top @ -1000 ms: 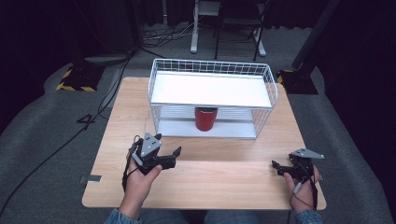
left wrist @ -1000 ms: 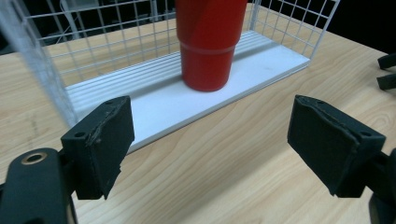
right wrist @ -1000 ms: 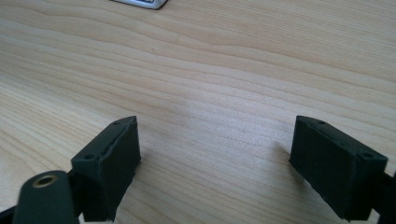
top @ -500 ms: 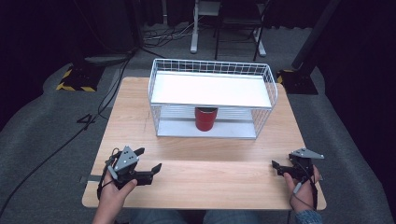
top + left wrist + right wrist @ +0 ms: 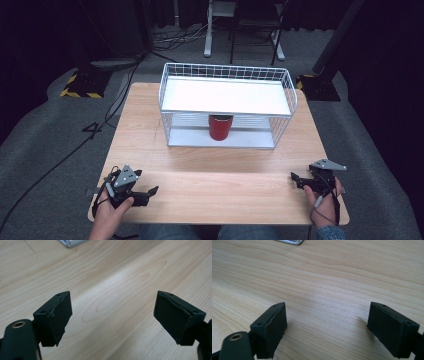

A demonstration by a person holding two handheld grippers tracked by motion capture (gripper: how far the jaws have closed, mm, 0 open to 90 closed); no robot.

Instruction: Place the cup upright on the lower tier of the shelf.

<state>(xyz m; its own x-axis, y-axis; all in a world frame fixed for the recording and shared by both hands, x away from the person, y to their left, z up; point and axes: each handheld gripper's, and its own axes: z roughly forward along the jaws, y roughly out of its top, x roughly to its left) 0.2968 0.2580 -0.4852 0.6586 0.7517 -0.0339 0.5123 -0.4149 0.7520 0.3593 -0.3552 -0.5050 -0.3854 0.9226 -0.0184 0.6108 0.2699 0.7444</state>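
Note:
A red cup (image 5: 220,127) stands upright on the lower level of a white wire shelf rack (image 5: 227,75) at the back of the wooden table (image 5: 215,175). My left gripper (image 5: 151,191) rests near the table's front left corner, open, nothing between its jaws; the left gripper view has bare wood between the pads (image 5: 53,317). My right gripper (image 5: 295,178) sits near the front right edge, also open and empty, and its pads (image 5: 270,327) stand wide apart over wood.
The rack's flat white top shelf (image 5: 225,96) covers the cup from above. Grey carpet surrounds the table, with a cable (image 5: 60,160) on the left and chair legs (image 5: 240,30) behind. A corner of the rack's base (image 5: 71,242) appears in the left gripper view.
My left gripper has drawn back from the middle front of the table, near the rack, to the front left corner. The right gripper has stayed put.

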